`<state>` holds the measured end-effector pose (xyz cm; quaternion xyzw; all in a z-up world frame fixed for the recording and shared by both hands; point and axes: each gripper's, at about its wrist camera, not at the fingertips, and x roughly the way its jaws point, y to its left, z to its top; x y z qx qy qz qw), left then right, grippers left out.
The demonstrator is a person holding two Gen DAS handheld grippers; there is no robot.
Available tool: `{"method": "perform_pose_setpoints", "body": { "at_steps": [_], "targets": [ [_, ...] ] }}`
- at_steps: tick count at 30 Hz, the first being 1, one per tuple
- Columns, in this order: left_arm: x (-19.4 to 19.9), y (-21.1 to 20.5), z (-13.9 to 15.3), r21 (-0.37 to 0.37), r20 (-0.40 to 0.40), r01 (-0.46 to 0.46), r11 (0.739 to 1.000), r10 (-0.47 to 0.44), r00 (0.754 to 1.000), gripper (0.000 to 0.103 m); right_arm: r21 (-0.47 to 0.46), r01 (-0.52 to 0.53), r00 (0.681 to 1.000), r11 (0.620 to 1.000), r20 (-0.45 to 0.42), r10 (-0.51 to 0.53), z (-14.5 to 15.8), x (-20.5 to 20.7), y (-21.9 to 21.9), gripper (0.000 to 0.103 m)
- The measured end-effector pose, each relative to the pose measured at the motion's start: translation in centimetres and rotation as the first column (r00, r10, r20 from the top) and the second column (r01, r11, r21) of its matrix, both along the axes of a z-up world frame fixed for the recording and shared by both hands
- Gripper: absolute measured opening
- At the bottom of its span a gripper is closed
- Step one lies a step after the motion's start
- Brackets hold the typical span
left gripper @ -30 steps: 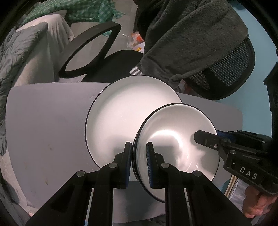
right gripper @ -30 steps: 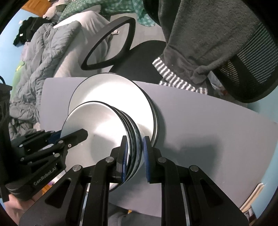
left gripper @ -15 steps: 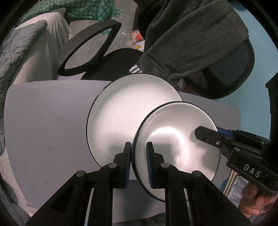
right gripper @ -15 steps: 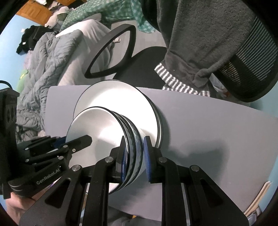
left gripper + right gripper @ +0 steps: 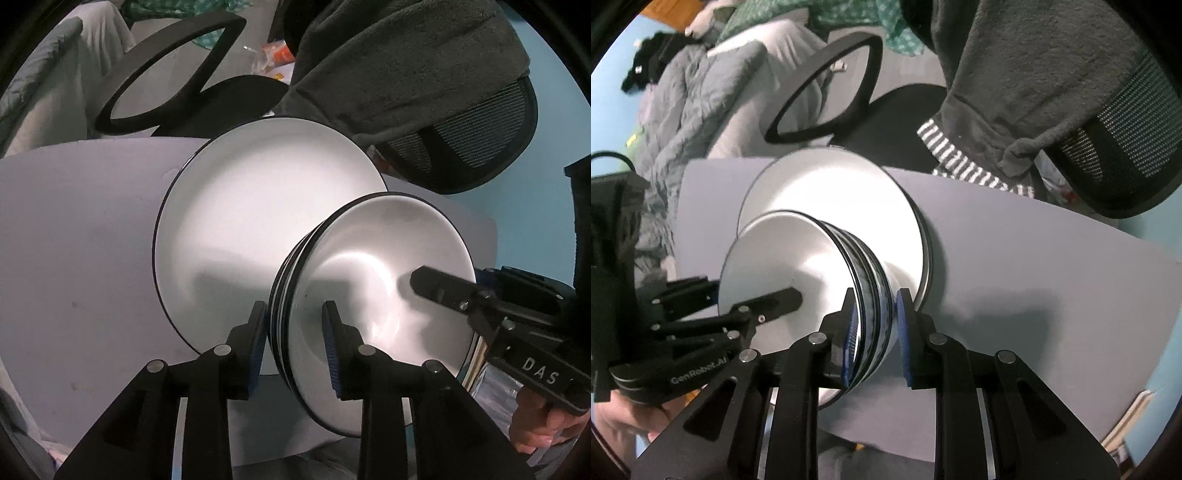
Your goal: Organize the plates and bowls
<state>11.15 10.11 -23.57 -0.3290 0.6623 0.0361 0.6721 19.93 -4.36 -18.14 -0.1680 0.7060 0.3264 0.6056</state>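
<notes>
A stack of white bowls with black rims (image 5: 373,280) (image 5: 798,266) is held between both grippers, low over a large white plate with a black rim (image 5: 258,206) (image 5: 849,184) on the grey table. My left gripper (image 5: 293,343) straddles the stack's near rim with its jaws now parted and gaps showing beside the rim. My right gripper (image 5: 875,332) is shut on the opposite rim of the stack. In each view the other gripper shows at the far side of the bowls.
The grey table (image 5: 74,240) (image 5: 1052,266) has bare surface left and right of the plate. A black office chair with a grey garment draped on it (image 5: 406,55) (image 5: 1034,74) stands just behind the table. Bedding (image 5: 683,110) lies to the far left.
The stack of bowls has come lower and closer over the plate. My left gripper's jaws have spread apart from the rim. The right gripper keeps its grip.
</notes>
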Motion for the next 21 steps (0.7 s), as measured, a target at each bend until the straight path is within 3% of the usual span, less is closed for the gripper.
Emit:
{"method": "perform_pose_setpoints", "body": {
  "at_steps": [5, 9, 21],
  "targets": [
    [0.2, 0.5, -0.5, -0.047, -0.014, -0.024, 0.999, 0.024, 1.0, 0.031, -0.059, -0.012, 0.998, 0.998, -0.054, 0.009, -1.6, -0.6, 0.1, 0.026],
    [0.6, 0.7, -0.4, -0.069, -0.028, -0.026, 0.997, 0.024, 0.999, 0.035, -0.036, 0.031, 0.997, 0.999, -0.063, -0.033, -1.6, -0.6, -0.3, 0.027],
    [-1.0, 2.0, 0.3, 0.023, -0.03, -0.081, 0.996, 0.082, 0.996, 0.034, 0.053, 0.035, 0.995, 0.998, -0.094, -0.03, -2.1, -1.3, 1.2, 0.024]
  ]
}}
